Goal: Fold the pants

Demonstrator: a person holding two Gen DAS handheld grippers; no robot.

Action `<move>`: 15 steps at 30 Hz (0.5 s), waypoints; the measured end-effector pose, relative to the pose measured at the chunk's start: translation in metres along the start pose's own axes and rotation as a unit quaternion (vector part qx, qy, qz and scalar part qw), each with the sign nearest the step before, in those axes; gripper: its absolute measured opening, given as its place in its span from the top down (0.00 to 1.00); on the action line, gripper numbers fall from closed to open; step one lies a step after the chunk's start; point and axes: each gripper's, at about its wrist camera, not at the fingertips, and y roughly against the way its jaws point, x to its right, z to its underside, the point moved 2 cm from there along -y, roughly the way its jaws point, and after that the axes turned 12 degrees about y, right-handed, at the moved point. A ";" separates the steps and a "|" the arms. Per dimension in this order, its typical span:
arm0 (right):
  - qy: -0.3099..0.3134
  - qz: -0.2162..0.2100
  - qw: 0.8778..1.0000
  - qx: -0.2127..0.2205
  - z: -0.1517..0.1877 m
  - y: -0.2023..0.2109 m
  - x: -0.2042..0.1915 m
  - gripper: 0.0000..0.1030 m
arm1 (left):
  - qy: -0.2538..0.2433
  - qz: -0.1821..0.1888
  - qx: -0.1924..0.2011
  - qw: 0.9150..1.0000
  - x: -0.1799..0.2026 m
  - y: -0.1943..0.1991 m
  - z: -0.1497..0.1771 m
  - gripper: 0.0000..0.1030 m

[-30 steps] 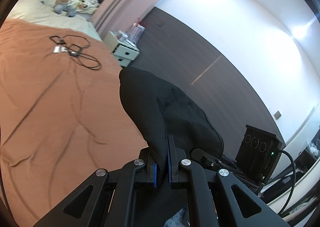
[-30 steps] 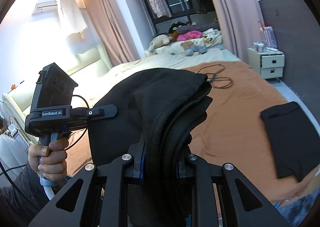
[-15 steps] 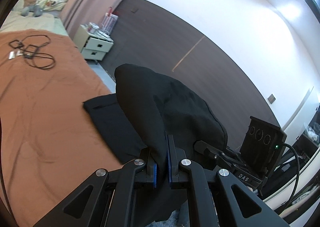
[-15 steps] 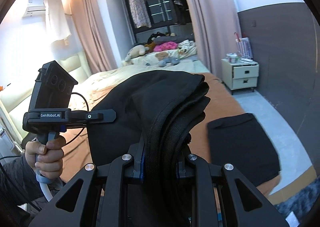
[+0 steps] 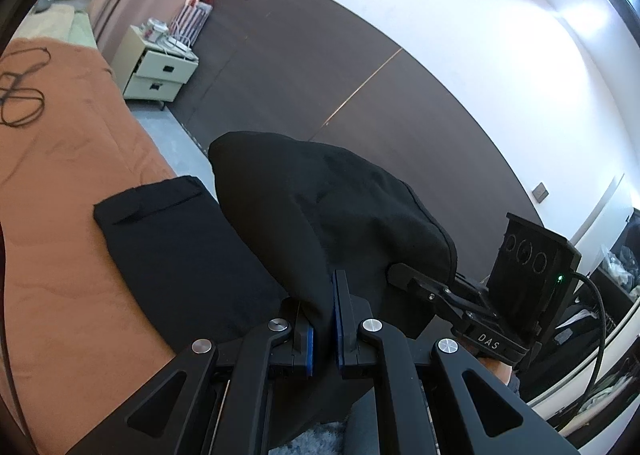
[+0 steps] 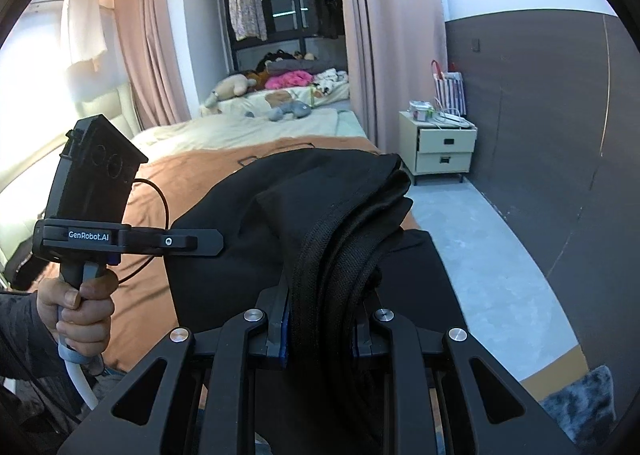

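The black pants (image 5: 320,215) are folded into a thick bundle and held in the air between both grippers. My left gripper (image 5: 323,319) is shut on one edge of the bundle. My right gripper (image 6: 320,319) is shut on the stacked waistband end (image 6: 332,239). The right gripper's body (image 5: 520,287) shows in the left wrist view, and the left gripper's body (image 6: 96,207) in the right wrist view. Another folded black garment (image 5: 172,251) lies flat on the brown bedspread (image 5: 60,215), below the bundle; it also shows in the right wrist view (image 6: 424,275).
A cream nightstand (image 6: 440,147) stands by the dark wall past the bed's edge. A black cable (image 5: 20,95) lies on the bedspread further up. Soft toys and clothes (image 6: 280,87) are piled at the bed's far end. Grey floor (image 6: 480,239) runs along the bed's right side.
Both grippers have carried the folded pants sideways toward the bed's edge, so the flat black garment now lies directly under the bundle. Both grips stay shut.
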 end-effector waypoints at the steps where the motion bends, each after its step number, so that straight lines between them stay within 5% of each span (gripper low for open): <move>1: 0.002 0.002 1.000 -0.004 -0.001 -0.004 -0.002 0.83 | 0.002 0.000 -0.001 1.000 -0.004 -0.005 -0.002 0.93; 15: 0.010 0.001 0.997 -0.071 -0.012 -0.071 -0.019 0.83 | 0.050 -0.018 -0.011 0.999 -0.083 -0.081 -0.026 0.93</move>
